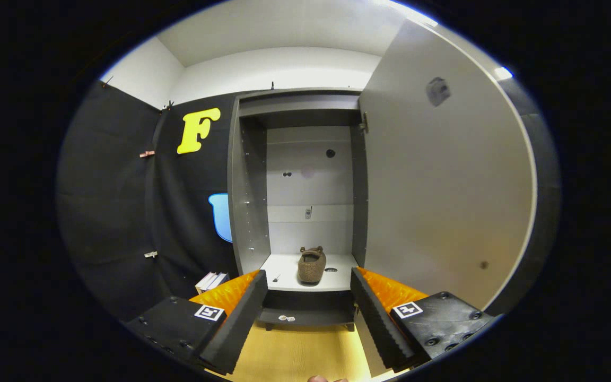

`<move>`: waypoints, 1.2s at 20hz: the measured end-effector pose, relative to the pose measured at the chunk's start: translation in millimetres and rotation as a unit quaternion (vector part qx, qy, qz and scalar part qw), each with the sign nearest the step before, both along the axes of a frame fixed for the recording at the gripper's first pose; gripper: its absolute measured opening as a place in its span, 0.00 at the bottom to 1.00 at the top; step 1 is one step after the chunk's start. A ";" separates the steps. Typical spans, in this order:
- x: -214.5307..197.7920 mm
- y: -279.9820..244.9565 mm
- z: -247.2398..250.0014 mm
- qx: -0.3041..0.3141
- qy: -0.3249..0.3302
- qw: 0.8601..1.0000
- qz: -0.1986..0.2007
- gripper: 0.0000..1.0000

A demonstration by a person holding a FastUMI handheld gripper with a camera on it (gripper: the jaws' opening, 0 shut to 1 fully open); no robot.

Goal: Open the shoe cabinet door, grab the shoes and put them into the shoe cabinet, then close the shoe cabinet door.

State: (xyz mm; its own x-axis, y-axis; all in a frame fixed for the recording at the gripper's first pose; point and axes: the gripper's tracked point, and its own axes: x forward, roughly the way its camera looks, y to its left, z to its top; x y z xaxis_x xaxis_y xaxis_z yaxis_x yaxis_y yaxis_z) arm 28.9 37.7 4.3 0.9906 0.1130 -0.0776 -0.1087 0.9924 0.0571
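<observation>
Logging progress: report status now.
Gripper open, holding nothing. Shoe on cabinet shelf beyond fingers. Door open. Nothing between.

shoe cabinet door: swung open | brown shoe: on shelf, apparently toe-forward

I count one shoe inside one shoe cabinet. It has one door. The gripper has two fingers, apart.

A recording booth: black cloth wall beside shoe cabinet.
</observation>
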 end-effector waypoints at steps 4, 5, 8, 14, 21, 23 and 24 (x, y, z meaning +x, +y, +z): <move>-41.3 -52.4 4.3 0.010 -0.017 0.999 -0.031 0.99; -50.5 -68.5 7.3 0.010 -0.026 0.999 -0.043 0.99; -70.2 -120.2 6.3 0.011 -0.034 0.995 -0.093 0.99; -71.1 -209.5 -5.7 -0.004 -0.025 0.982 -0.186 0.98; -36.0 -251.3 -25.1 -0.005 0.011 0.978 -0.210 0.98; -27.2 -248.5 -32.5 -0.003 0.020 0.979 -0.204 0.98; -25.7 -243.3 -34.0 -0.002 0.021 0.980 -0.198 0.98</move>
